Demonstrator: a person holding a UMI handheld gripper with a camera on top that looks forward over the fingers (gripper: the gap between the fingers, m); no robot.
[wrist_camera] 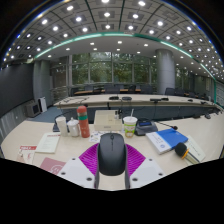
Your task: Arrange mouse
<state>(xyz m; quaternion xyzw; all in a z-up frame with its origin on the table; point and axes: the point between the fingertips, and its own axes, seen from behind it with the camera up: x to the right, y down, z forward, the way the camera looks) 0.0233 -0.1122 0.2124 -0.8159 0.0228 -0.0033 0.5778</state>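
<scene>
A dark grey computer mouse sits between my gripper's two fingers, with the purple pads pressed against both of its sides. The mouse appears lifted above the white desk, which lies beyond and below it. Its scroll wheel faces away from me, toward the far end of the room.
On the desk ahead stand a red bottle, white cups, a paper cup, a blue book, a yellow-black tape measure and papers. Further desks and chairs fill the office behind.
</scene>
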